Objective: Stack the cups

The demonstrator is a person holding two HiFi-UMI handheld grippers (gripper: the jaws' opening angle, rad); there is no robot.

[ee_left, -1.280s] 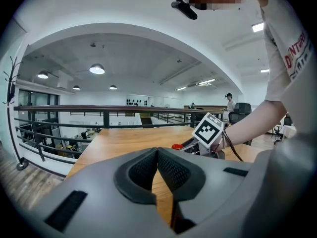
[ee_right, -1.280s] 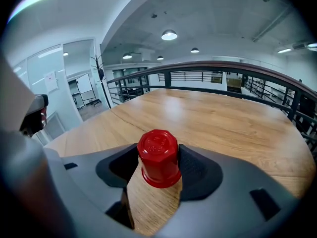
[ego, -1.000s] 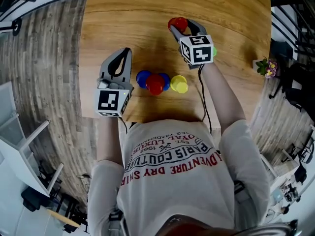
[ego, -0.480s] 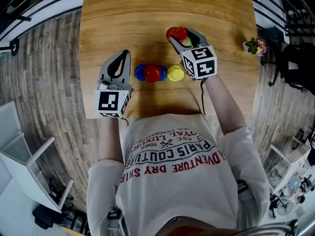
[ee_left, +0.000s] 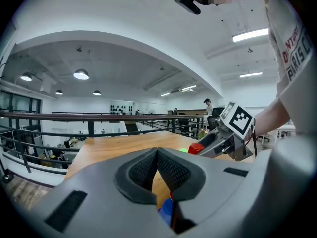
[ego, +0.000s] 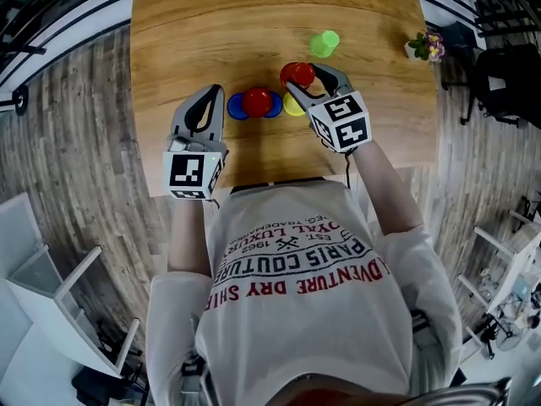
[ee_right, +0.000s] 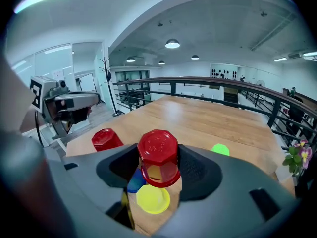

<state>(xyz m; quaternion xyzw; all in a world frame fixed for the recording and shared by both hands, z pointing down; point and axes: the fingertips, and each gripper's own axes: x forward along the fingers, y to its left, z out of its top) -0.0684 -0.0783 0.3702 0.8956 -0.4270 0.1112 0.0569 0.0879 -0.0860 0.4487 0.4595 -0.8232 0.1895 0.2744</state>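
Note:
My right gripper [ego: 304, 76] is shut on an upside-down red cup [ee_right: 158, 156], held just above the table. Directly below it stands a yellow cup [ee_right: 152, 200], with a blue cup [ee_right: 133, 180] beside it. In the head view a second red cup [ego: 258, 101] sits on top of two blue cups [ego: 237, 106] to the left of the yellow cup [ego: 292, 106]. A green cup [ego: 324, 43] stands alone farther back. My left gripper [ego: 210, 93] is shut on nothing, left of the row, its pads [ee_left: 168, 170] pressed together.
A small potted plant [ego: 425, 47] stands at the table's right edge. The wooden table [ego: 211, 24] ends close in front of the person, with floor on both sides. A railing [ee_right: 233, 83] runs behind the far edge.
My right gripper has carried the red cup nearer and left, from well behind the row to above the yellow cup. The green cup now shows behind it. The left gripper has barely moved.

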